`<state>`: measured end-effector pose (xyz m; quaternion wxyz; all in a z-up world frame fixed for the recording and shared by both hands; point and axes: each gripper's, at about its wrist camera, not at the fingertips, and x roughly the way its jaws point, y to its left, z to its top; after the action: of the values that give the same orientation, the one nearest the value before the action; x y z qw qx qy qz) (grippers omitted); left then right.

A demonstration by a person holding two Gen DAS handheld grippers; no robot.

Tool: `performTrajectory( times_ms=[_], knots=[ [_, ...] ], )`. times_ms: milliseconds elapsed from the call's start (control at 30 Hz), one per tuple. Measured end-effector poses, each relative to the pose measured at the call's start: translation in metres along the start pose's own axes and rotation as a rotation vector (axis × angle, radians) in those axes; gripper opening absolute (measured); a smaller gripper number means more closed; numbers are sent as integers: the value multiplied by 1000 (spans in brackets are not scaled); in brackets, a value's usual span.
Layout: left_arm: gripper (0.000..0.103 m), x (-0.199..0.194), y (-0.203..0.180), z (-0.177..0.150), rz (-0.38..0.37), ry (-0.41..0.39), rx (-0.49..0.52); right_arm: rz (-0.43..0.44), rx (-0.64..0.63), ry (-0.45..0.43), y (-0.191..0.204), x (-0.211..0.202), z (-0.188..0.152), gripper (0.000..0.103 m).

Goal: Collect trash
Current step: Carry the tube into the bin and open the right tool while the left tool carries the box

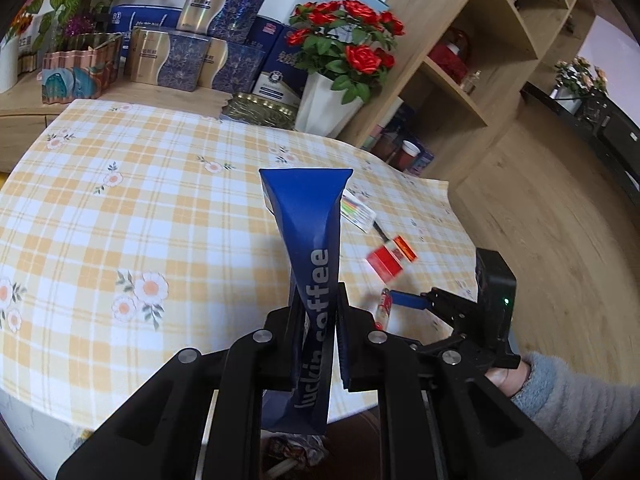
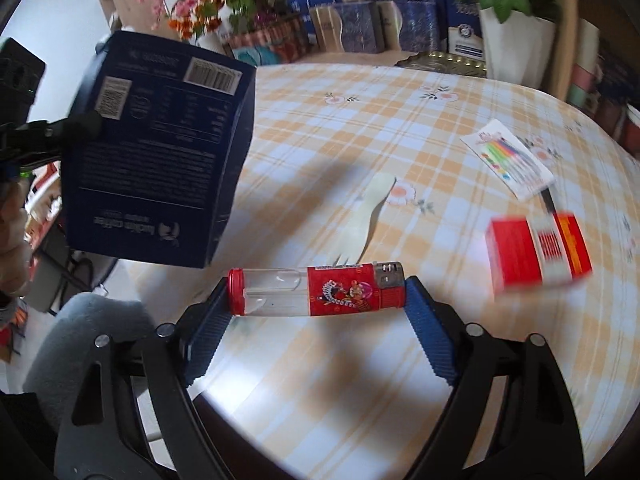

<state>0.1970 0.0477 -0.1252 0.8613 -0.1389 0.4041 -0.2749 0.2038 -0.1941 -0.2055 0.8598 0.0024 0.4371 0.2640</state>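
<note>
On the left, my left gripper (image 1: pixel 316 320) is clenched on a dark blue carton (image 1: pixel 306 240), squeezing it flat at the waist; white letters along its edge read "luckin coffee". From my right wrist camera the same carton (image 2: pixel 160 160) hangs above the table's near left edge, showing a barcode sticker, a QR code and blocks of small white print too fine to read.

Toward the middle, my right gripper (image 2: pixel 316 312) grasps a clear lighter (image 2: pixel 316 290) end to end between its blue ribbed pads (image 2: pixel 430 332), with its red base to the left and its metal head to the right. A red label with a cartoon figure wraps it, and its lettering is too small to make out.

Beyond it a pale plastic fork (image 2: pixel 366 216) lies on the yellow checked tablecloth (image 2: pixel 320 128). Further right lies a white packet with coloured stripes (image 2: pixel 510 160), and nearer, a red and white box (image 2: pixel 538 250), blurred so its writing is unreadable. A grey fuzzy sleeve (image 1: pixel 576 396) shows at the near right of my left camera.
</note>
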Motion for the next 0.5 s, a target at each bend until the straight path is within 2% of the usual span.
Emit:
performTrajectory(
  times_ms=[233, 500],
  knots=[
    [14, -29, -23, -41, -36, 40, 10, -15, 44, -4, 26, -41, -67, 84],
    [14, -54, -45, -91, -49, 105, 47, -23, 61, 42, 52, -49, -132, 84]
  ],
)
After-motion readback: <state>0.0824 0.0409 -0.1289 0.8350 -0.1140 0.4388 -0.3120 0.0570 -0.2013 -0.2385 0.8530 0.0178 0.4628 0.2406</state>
